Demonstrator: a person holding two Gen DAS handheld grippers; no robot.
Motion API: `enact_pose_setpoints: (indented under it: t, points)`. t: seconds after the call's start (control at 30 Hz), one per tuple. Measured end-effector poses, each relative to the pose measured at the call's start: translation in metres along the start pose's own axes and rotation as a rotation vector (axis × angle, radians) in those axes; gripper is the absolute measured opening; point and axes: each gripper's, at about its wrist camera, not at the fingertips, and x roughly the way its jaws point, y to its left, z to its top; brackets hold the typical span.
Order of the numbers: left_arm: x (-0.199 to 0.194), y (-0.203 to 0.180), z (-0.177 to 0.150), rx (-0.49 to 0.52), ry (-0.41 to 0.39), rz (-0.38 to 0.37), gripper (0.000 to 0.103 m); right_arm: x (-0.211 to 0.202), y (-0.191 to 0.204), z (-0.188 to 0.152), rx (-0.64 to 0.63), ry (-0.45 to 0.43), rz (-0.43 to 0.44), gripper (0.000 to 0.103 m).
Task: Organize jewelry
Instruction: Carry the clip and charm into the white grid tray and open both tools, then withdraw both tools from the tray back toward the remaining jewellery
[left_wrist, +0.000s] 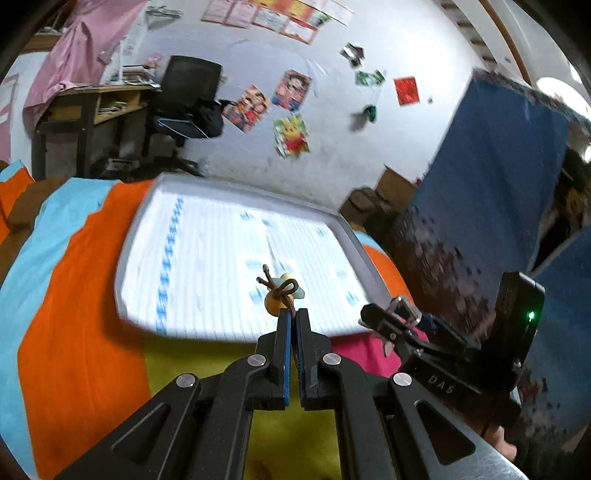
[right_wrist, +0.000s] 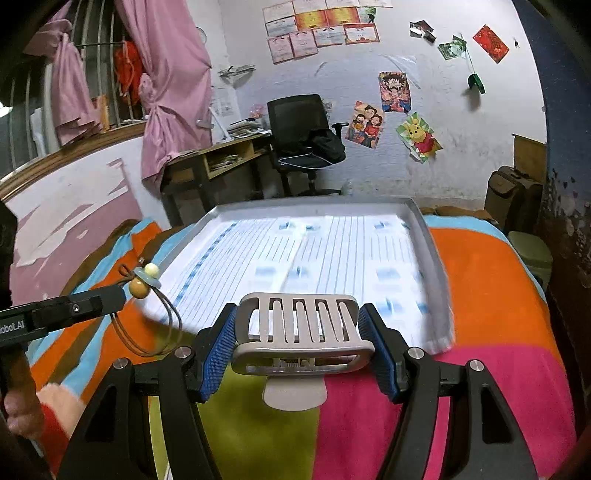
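Note:
My left gripper (left_wrist: 293, 314) is shut on a brown cord bracelet (left_wrist: 276, 300) strung with a yellow bead, a pale blue disc and a cream bead. It hangs over the near edge of a grey tray (left_wrist: 354, 236) lined with ruled paper. In the right wrist view the same bracelet (right_wrist: 139, 286) dangles in a loop from the left gripper (right_wrist: 118, 295) beside the tray's (right_wrist: 424, 229) left side. My right gripper (right_wrist: 297, 312) is shut on a grey slotted hair clip (right_wrist: 299, 343) just in front of the tray's near edge. That right gripper (left_wrist: 388, 314) shows at the right of the left wrist view.
The tray lies on a bed cover (right_wrist: 480, 295) striped orange, blue, yellow and pink. A desk (right_wrist: 221, 155) and a black office chair (right_wrist: 299, 125) stand at the back wall. Beyond the bed's right side are a blue panel (left_wrist: 491, 177) and brown boxes (right_wrist: 513, 195). A hand (right_wrist: 18, 410) holds the left gripper.

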Motion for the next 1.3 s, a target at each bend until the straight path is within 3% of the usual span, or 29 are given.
enact_pose_setpoints:
  t: [0.2,0.43,0.5,0.57,0.6,0.63,0.67,0.93,1.03,1.3]
  points:
    - [0.039,0.036,0.015,-0.044,0.004,0.043,0.003,0.057,0.012,0.013,-0.019,0.033,-0.018,0.061]
    - [0.062,0.058,0.008,-0.043,0.05,0.121,0.004,0.08,0.017,0.0,-0.05,0.059,-0.016,0.061]
    - [0.064,0.06,0.004,-0.049,0.069,0.14,0.008,0.082,0.016,-0.002,-0.048,0.065,-0.014,0.062]
    - [0.066,0.062,0.003,-0.059,0.093,0.156,0.035,0.08,0.012,-0.002,-0.039,0.062,-0.016,0.064]
    - [0.064,0.063,0.001,-0.067,0.087,0.157,0.041,0.078,0.012,-0.002,-0.036,0.056,-0.016,0.065]
    - [0.06,0.062,0.0,-0.071,0.067,0.158,0.056,0.075,0.011,-0.001,-0.034,0.05,-0.016,0.066]
    - [0.054,0.062,-0.002,-0.079,0.038,0.166,0.072,0.071,0.01,0.0,-0.033,0.041,-0.017,0.066]
    - [-0.016,0.039,-0.016,-0.051,-0.198,0.222,0.102,-0.001,0.012,0.002,-0.039,-0.085,-0.005,0.084]
    - [-0.048,0.024,-0.03,-0.029,-0.282,0.256,0.103,-0.046,0.019,-0.003,-0.053,-0.156,0.003,0.092]
    - [-0.12,-0.013,-0.08,0.07,-0.372,0.287,0.103,-0.15,0.029,-0.037,-0.074,-0.271,0.005,0.101]
